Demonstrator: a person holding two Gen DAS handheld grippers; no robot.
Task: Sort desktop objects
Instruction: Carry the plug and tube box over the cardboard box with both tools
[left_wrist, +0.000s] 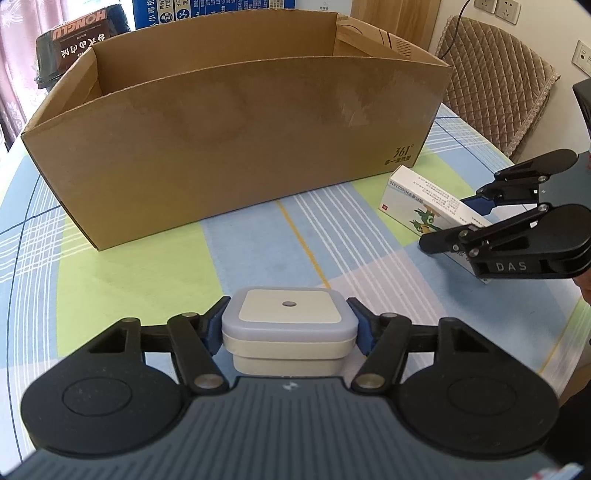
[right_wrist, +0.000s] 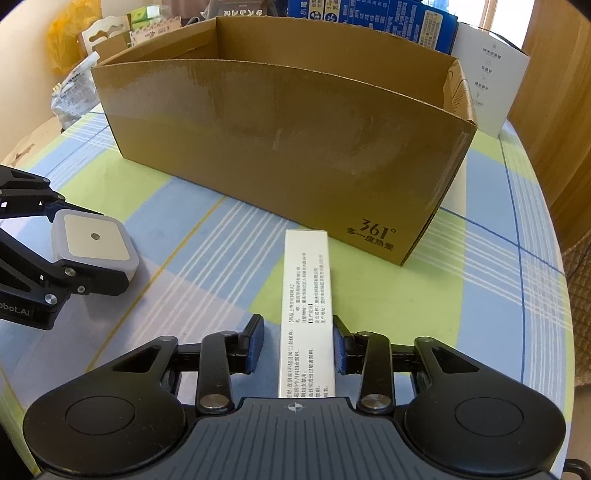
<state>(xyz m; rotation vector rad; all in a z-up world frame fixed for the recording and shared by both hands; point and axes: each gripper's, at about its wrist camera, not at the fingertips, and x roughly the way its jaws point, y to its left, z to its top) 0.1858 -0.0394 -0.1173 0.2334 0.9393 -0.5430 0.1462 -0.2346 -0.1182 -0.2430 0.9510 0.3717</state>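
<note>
A white square plug-in device (left_wrist: 288, 332) with a small round sensor on top sits on the checked tablecloth (left_wrist: 147, 273). My left gripper (left_wrist: 287, 306) is shut on it, both blue pads (left_wrist: 212, 328) pressing its sides. The same device (right_wrist: 96, 240) and the left gripper (right_wrist: 107, 254) show at the left of the right wrist view. A long white medicine box (right_wrist: 304, 273) lies between the fingers of my right gripper (right_wrist: 298, 321). The right pad touches it and the left pad (right_wrist: 255, 343) stands clear, so this gripper is open. In the left wrist view the medicine box (left_wrist: 417, 195) and right gripper (left_wrist: 445, 221) sit at the right.
A large open cardboard box (left_wrist: 229, 147) (right_wrist: 280, 147) stands just beyond both objects. Behind it are blue cartons (right_wrist: 388, 18), a white card (right_wrist: 487, 74) and plastic bags (right_wrist: 70, 96). A padded chair (left_wrist: 495, 85) stands past the table's far right edge.
</note>
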